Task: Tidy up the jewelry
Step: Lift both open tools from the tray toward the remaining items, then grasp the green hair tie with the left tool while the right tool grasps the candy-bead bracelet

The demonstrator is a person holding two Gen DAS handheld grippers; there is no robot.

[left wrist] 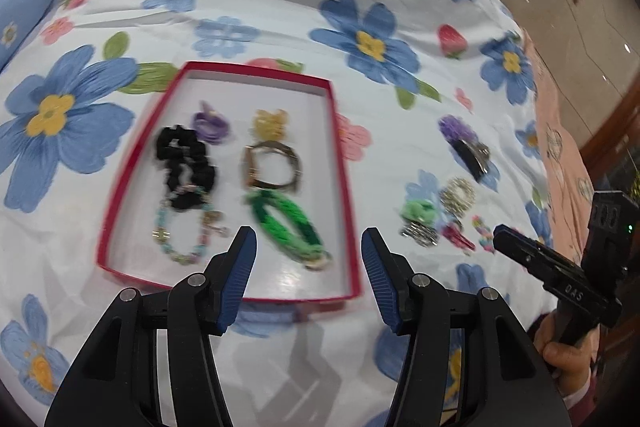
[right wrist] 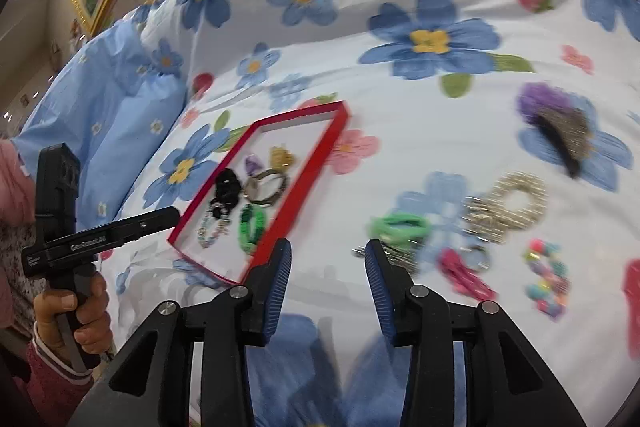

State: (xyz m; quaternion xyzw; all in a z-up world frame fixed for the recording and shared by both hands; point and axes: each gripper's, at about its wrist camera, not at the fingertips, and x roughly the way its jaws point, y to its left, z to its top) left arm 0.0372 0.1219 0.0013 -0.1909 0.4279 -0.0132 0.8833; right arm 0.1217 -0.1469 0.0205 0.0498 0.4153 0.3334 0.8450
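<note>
A red tray (left wrist: 344, 187) lies on the flowered bed (left wrist: 280, 27), toward its left edge; inside it are a black scrunchie (left wrist: 186, 167), a bead bracelet (left wrist: 180, 231), a green bracelet (left wrist: 288, 227), a metal bangle (left wrist: 272, 167), and purple and yellow pieces; more jewelry (right wrist: 504, 203) lies loose on the bed to the tray's right; the left gripper (left wrist: 308, 255) hangs over the tray's near edge, fingers apart, holding nothing; the right gripper (right wrist: 328, 267) hovers beside the loose pieces, fingers narrowly apart, empty.

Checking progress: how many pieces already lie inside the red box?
6, in the red box: black scrunchie, purple piece, yellow piece, metal bangle, green band, beaded bracelet.
</note>
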